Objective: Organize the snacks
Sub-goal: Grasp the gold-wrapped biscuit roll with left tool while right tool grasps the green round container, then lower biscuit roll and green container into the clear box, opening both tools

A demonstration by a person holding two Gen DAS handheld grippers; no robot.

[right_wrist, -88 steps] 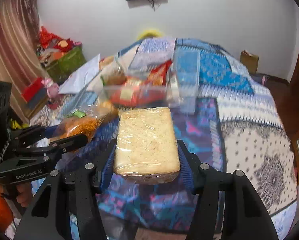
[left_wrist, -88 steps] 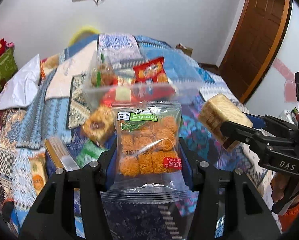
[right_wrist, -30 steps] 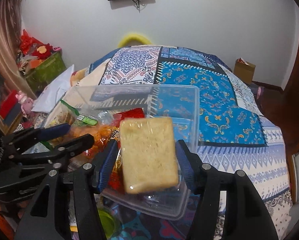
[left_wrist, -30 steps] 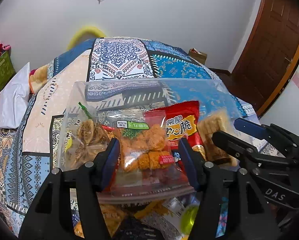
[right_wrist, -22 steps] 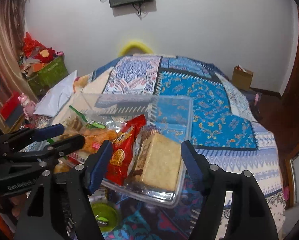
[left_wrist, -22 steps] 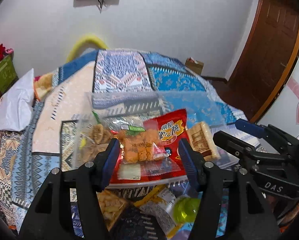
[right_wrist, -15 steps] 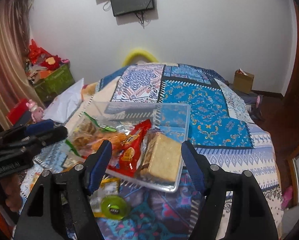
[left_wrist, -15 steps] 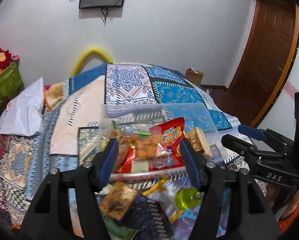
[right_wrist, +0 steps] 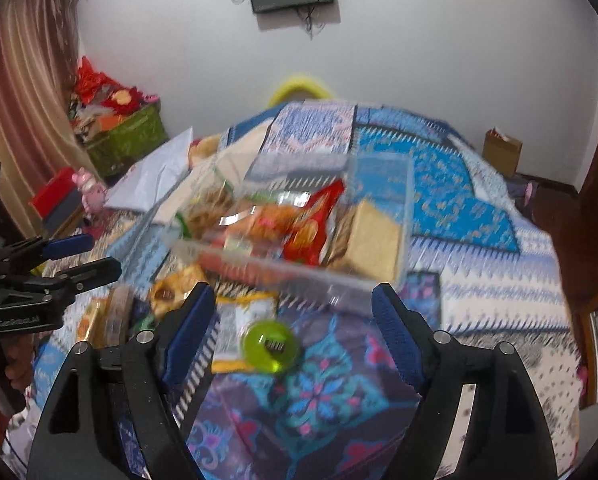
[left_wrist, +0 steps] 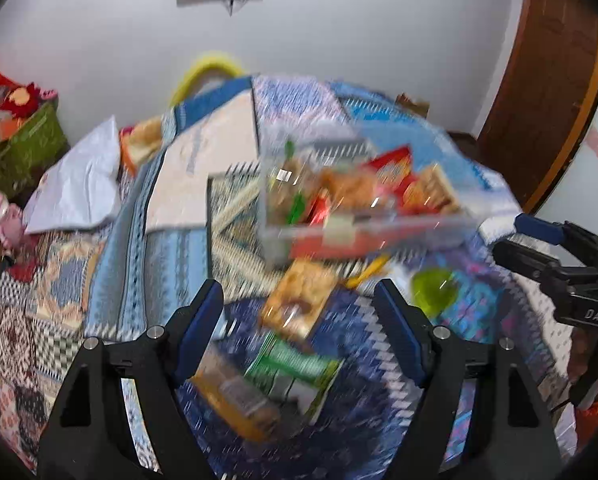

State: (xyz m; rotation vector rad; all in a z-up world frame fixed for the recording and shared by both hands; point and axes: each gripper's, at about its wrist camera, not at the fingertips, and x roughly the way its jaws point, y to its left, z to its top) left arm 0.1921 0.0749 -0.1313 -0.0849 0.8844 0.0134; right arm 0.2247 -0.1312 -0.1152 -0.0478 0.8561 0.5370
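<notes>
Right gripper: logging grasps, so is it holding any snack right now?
No, the right gripper is open with nothing between its fingers; the bread lies in the bin.

light: even, soft indoor, moderate | blur: heavy motion smear on bed (left_wrist: 171, 240) and snacks (right_wrist: 319, 232), both views | fingers (left_wrist: 197, 328) sharp | edges: fisheye bend, dark corners

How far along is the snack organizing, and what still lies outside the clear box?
Done: the clear box on the bed holds several snacks, among them a red packet and a tan cracker block.
In hand: nothing; the left gripper and right gripper are both open and empty.
Left: loose snacks lie on the quilt in front of the box, including a round green item, a green packet and an orange-brown packet.
</notes>
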